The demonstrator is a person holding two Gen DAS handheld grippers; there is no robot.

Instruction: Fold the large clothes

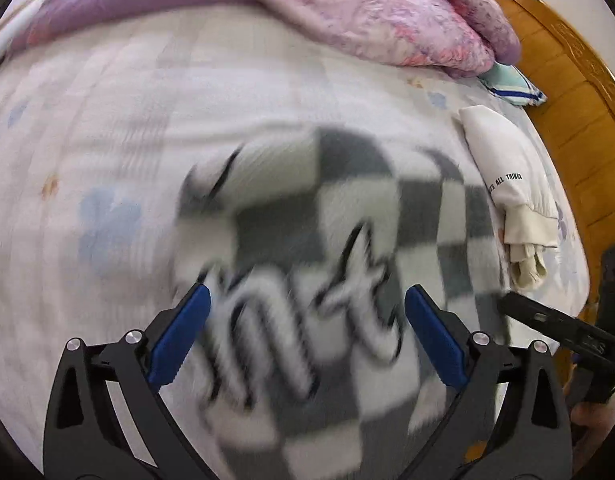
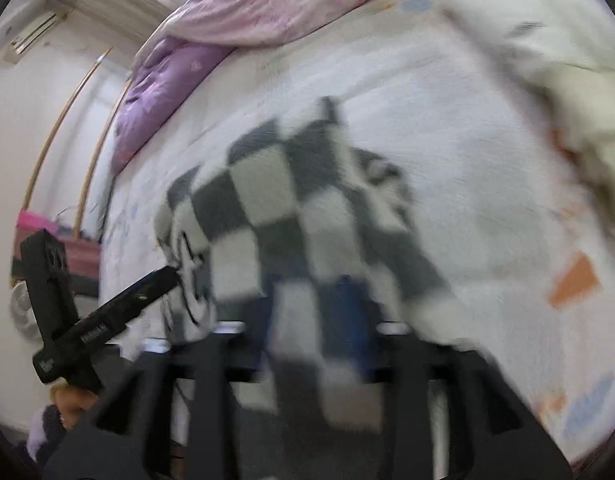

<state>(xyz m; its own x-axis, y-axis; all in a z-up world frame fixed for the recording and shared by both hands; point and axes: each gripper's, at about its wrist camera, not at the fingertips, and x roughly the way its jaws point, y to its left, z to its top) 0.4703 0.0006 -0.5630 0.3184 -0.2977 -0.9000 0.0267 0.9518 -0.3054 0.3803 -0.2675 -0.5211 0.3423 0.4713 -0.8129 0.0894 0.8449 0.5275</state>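
Note:
A grey-and-white checkered sweater with black script lettering lies on the white bed sheet. My left gripper is open, its blue pads wide apart just above the sweater's near part. In the right wrist view the sweater drapes over my right gripper, whose blue pads look close together on the cloth, though the frame is blurred. The left gripper's finger touches the sweater's left edge there.
A folded cream garment with black lettering lies right of the sweater. A pink and purple quilt is bunched at the far side. A wooden bed frame borders the right. A small blue-trimmed cloth sits by the quilt.

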